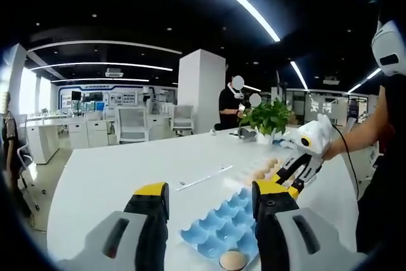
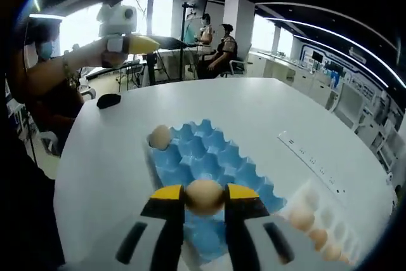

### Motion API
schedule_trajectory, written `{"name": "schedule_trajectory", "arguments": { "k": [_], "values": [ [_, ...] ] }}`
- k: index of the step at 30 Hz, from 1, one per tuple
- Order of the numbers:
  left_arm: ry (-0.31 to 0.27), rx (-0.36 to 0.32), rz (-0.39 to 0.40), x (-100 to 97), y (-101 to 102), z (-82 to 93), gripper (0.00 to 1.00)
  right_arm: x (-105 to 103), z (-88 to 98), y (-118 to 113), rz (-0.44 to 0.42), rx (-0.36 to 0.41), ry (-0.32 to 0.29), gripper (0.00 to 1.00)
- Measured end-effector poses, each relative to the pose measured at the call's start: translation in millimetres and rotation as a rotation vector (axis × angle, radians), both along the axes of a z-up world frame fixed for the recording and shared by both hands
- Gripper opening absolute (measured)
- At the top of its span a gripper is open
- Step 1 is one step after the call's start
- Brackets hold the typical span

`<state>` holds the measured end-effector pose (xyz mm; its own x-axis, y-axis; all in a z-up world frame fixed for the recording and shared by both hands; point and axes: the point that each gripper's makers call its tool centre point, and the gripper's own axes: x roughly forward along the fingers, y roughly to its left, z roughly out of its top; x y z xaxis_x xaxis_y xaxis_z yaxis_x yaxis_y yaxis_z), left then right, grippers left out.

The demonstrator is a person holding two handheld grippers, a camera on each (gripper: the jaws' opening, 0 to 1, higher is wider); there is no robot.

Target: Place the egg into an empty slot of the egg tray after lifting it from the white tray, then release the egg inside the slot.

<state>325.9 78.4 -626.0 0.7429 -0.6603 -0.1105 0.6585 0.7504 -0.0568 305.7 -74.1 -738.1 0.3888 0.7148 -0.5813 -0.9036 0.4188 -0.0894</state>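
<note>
Between my right gripper's [image 2: 204, 202] yellow-tipped fingers [image 2: 166, 196] sits a smooth tan egg [image 2: 203, 196], pinched from both sides; its long axis lies roughly across the right gripper view, from one finger to the other, though which end is the narrow one I cannot tell. It hangs over the near part of the blue moulded egg tray [image 2: 209, 163], not down in any cup. Just to the right of that lies the white plastic tray [image 2: 330, 211] with a row of tan eggs [image 2: 303, 220] in it. At the blue tray's far left corner one more pale egg [image 2: 160, 136] sits in a cup. Farther off on the white table [image 2: 266, 109] lies a small black object [image 2: 108, 100].

My left gripper [image 1: 212, 204] is held spread wide with nothing between its fingers [image 1: 152, 198], above the table's near edge, and the blue tray shows in the gap.
</note>
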Motion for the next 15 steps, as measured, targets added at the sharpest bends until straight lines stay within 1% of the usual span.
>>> {"name": "schedule_trajectory", "arguments": {
  "k": [2,15],
  "values": [
    [-0.001,-0.001,0.001,0.3,0.3,0.2,0.53,-1.6,-0.8,4.1,0.009,0.004,0.010,0.23],
    [-0.001,0.004,0.004,0.4,2.8,-1.2,0.54,-12.7,-3.7,47.1,0.100,0.024,0.015,0.24]
  ]
}}
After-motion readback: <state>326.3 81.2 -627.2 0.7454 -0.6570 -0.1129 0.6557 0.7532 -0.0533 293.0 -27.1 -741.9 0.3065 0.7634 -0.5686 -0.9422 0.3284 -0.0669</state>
